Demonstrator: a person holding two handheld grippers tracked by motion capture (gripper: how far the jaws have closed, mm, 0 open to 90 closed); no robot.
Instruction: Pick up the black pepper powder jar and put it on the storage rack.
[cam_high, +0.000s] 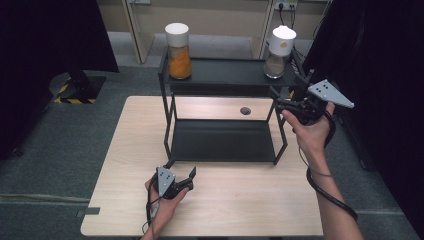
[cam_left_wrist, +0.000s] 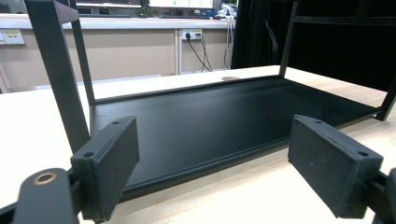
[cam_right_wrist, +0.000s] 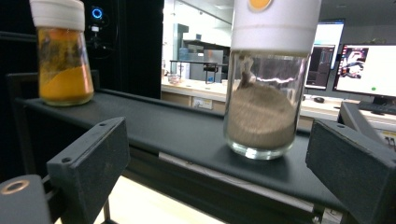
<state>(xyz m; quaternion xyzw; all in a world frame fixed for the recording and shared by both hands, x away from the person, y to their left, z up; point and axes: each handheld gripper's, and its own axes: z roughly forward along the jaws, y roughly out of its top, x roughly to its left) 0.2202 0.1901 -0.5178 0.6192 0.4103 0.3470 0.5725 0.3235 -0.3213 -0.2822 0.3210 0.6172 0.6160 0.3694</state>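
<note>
A pale wooden tabletop (cam_high: 225, 200) carries a black metal two-tier shelf rack (cam_high: 225, 142), with the lower tray resting on the wood and the upper tray raised on thin legs. On the upper tray stand two glass jars with white caps, well apart: one with orange powder (cam_high: 179, 50) at its left end, one with beige powder (cam_high: 280, 52) at its right end. The right gripper (cam_high: 287, 97) hovers near the rack's right end, its fingers (cam_right_wrist: 88, 158) spread wide and empty before the beige jar. The left gripper (cam_high: 181, 172) sits low over the tabletop just before the lower tray, fingers (cam_left_wrist: 109, 158) likewise spread, gripping nothing.
</note>
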